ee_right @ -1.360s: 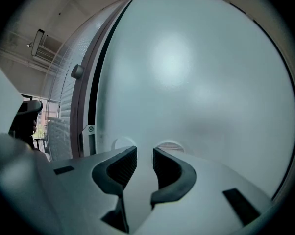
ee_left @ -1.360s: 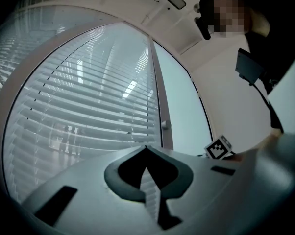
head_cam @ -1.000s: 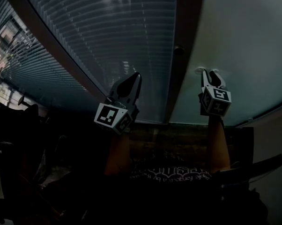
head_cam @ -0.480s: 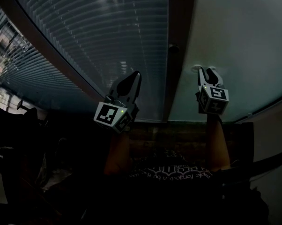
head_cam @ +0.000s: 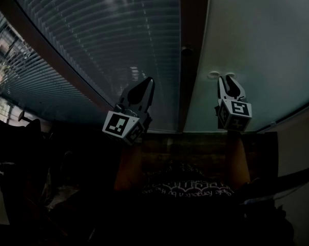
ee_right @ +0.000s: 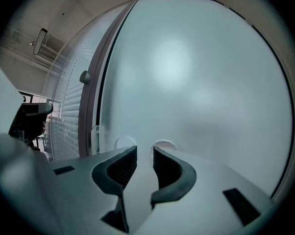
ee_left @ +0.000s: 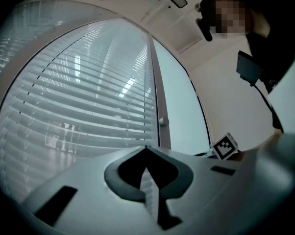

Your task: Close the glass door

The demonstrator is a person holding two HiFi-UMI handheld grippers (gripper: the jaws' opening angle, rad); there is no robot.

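Head view: the glass door (head_cam: pixel 257 40) fills the upper right, and its long edge runs top to bottom beside one dark frame post (head_cam: pixel 191 24). The right gripper (head_cam: pixel 227 81) is the nearer of the two grippers. Its tips are close to the pane, by one round fitting (head_cam: pixel 214 76). The left gripper (head_cam: pixel 146 86) points at the slatted pane (head_cam: pixel 103 29).

Left gripper view: its jaws meet, holding nothing.

Right gripper view: its jaws stand apart and empty. The door lies straight ahead, and two fittings show just past the tips.
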